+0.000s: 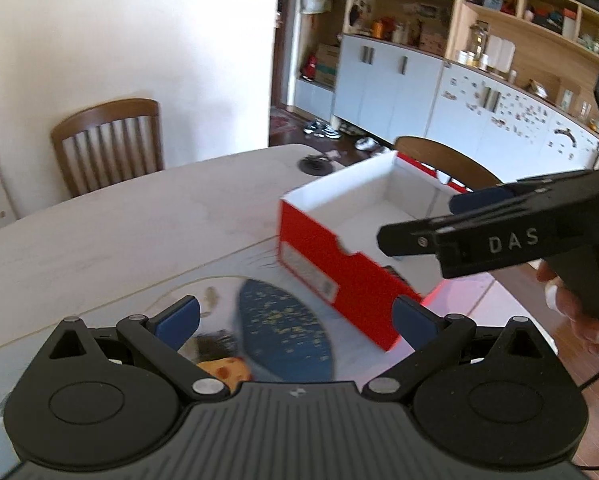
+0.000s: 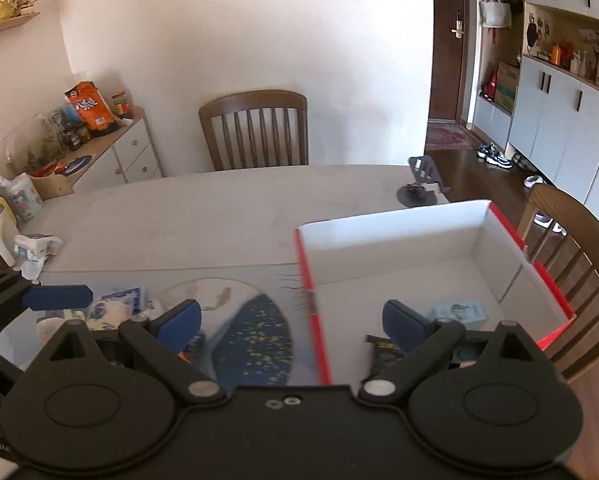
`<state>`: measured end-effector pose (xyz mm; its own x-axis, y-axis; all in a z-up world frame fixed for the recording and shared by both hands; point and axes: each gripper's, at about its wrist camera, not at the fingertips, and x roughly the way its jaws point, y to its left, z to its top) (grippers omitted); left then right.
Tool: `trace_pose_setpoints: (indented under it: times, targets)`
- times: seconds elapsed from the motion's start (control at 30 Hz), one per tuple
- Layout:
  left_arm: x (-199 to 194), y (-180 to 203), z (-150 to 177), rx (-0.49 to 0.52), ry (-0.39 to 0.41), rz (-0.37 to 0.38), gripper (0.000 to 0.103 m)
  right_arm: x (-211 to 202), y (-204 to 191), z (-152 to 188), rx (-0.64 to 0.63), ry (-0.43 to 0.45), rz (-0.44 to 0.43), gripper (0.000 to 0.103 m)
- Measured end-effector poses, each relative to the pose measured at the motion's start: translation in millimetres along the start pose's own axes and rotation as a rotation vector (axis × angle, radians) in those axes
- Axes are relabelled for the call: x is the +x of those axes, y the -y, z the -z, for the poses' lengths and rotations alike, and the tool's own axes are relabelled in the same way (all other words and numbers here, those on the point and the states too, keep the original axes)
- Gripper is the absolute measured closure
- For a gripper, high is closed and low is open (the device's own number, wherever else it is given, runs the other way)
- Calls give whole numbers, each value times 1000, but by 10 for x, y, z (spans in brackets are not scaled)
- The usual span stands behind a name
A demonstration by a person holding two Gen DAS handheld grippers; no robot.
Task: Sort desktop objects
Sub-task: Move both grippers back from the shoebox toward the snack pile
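Left gripper point(image 1: 295, 320) and right gripper point(image 2: 291, 322) both hover with jaws spread wide, holding nothing.

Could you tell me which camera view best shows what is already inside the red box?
The right wrist view: it looks down into the red box, showing a pale blue packet and a dark wrapper on its floor. The left wrist view shows only its red side and upper white walls.

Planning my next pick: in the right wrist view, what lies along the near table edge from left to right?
Left gripper's blue finger → blue-and-white packet → dark blue starry mat → red box wall → dark wrapper → pale blue packet, the last two inside the box.
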<state>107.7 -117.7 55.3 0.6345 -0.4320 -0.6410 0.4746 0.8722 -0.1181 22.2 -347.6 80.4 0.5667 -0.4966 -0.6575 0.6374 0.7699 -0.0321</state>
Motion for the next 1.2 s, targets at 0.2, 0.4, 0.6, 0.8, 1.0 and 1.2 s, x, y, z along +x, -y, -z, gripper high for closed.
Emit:
trace_pose_setpoints:
  times: [0.2, 0.4, 0.6, 0.8, 1.0, 1.2]
  targets:
    - [-150, -277, 131, -34, 16, -25, 0, 38, -305, 63, -11, 10, -18, 6]
    - [-264, -536, 309, -64, 20, -43, 0, 78, -552, 130, -37, 11, -34, 6]
    - [-354, -776, 508, -98, 12, -70, 0, 153, -737, 190, -53, -9, -52, 6]
    - [-382, -969, 653, -136, 5, -111, 0, 283, -888, 255, -56, -25, -62, 6]
    - [-388, -1116, 810, -171, -9, -149, 0, 410, -988, 320, -63, -44, -79, 6]
    - [-317, -1171, 969, -191, -39, -177, 0, 557, -1065, 383, -68, -60, -85, 7]
